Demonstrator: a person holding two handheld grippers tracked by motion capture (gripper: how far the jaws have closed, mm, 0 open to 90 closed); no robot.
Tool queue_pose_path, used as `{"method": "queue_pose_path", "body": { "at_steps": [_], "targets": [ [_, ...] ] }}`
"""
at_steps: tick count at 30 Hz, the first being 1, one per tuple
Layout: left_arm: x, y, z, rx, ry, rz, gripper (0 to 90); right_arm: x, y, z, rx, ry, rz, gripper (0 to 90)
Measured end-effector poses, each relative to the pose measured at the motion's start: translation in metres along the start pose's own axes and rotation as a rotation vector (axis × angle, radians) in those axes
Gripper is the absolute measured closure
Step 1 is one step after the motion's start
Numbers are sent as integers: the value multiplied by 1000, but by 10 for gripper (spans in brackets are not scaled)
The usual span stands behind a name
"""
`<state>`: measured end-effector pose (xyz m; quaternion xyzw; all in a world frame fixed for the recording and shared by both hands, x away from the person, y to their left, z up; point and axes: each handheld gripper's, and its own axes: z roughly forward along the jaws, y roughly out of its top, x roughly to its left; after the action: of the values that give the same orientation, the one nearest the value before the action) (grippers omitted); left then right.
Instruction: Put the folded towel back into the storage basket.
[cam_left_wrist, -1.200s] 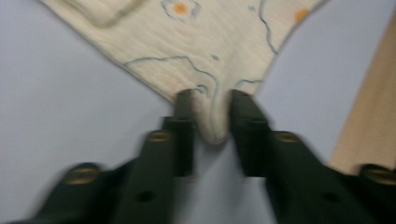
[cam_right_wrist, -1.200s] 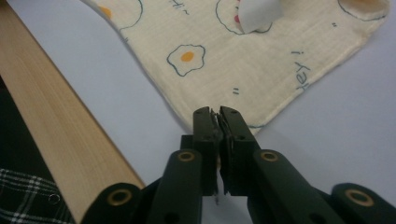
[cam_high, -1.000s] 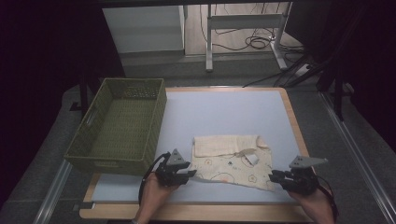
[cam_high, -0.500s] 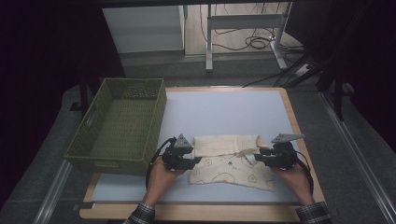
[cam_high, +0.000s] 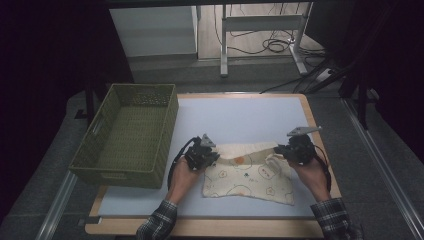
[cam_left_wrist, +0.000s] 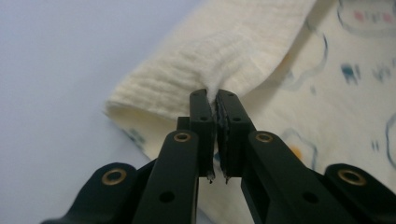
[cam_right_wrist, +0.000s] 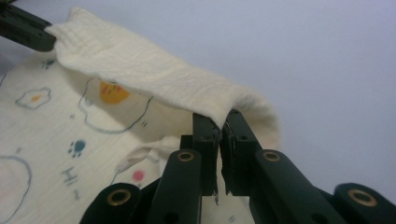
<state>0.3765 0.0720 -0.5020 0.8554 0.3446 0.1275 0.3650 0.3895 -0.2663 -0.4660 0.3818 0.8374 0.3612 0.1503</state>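
A cream cloth printed with small cartoon shapes lies on the pale table, near its front. My left gripper is at the cloth's far left corner. In the left gripper view its jaws have just closed and pinch a raised fold of the cloth. My right gripper is at the far right corner. Its jaws have also just closed, with the cloth's far edge between the pads. That edge hangs lifted between the two grippers.
A green woven basket stands on the left side of the table, close to my left hand. Bare table surface stretches beyond the cloth towards the far edge. Table legs and cables lie on the floor behind.
Both hands moved from the table's front edge forward to the cloth's far corners. Both sets of jaws closed on the cloth, and its far edge now stands lifted.
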Motion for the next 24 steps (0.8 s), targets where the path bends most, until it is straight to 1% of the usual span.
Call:
{"method": "queue_pose_path", "body": {
  "at_steps": [1,2,3,4,5,6,7,8,9,10,11,12,13,14,15,16,17,18,19,20,21,23,24],
  "targets": [
    [5,6,-1,-15,16,-13,861,-4,6,0,3,-11,-4,846],
    [5,6,-1,-15,16,-13,860,-4,6,0,3,-11,-4,846],
    [14,16,-1,-32,42,-30,860,-8,13,1,7,-24,-5,843],
    [28,29,1,-45,83,-73,838,-19,28,5,8,-58,-10,756],
    [35,35,3,-34,118,-97,769,-25,34,8,10,-77,2,731],
    [35,35,3,-34,118,-97,698,-31,39,10,15,-83,23,716],
    [47,40,7,-1,153,-119,668,-36,42,11,17,-86,38,695],
    [47,40,7,-1,153,-119,619,-36,42,11,17,-86,38,695],
    [51,40,8,5,175,-127,563,-41,44,9,8,-95,50,684],
    [53,38,8,1,189,-138,563,-41,44,9,8,-95,50,684],
    [53,34,7,-8,187,-143,512,-42,39,4,-1,-77,52,682],
    [53,30,7,-17,178,-149,512,-42,39,4,-1,-77,52,682],
    [50,21,8,-25,170,-164,450,-41,30,0,-4,-61,54,682],
    [50,21,8,-25,170,-164,413,-41,30,0,-4,-61,54,682],
    [45,14,10,-19,144,-171,378,-39,20,-1,0,-28,70,683],
    [45,14,10,-19,144,-171,348,-39,20,-1,0,-28,70,683],
    [41,10,10,-19,130,-173,348,-37,15,-1,6,-15,74,687],
    [38,7,11,-21,121,-171,316,-34,9,0,9,1,70,688],
    [32,3,11,-18,107,-163,292,-32,6,1,10,13,71,706],
    [30,1,11,-12,107,-155,275,-28,1,2,15,38,72,735],
    [25,-2,11,-12,112,-148,257,-26,-2,4,16,49,66,753],
    [18,-10,13,-11,99,-132,218,-19,-7,11,23,72,48,801],
    [12,-16,15,4,106,-117,204,-13,-9,21,22,78,19,824]
  ]
}}
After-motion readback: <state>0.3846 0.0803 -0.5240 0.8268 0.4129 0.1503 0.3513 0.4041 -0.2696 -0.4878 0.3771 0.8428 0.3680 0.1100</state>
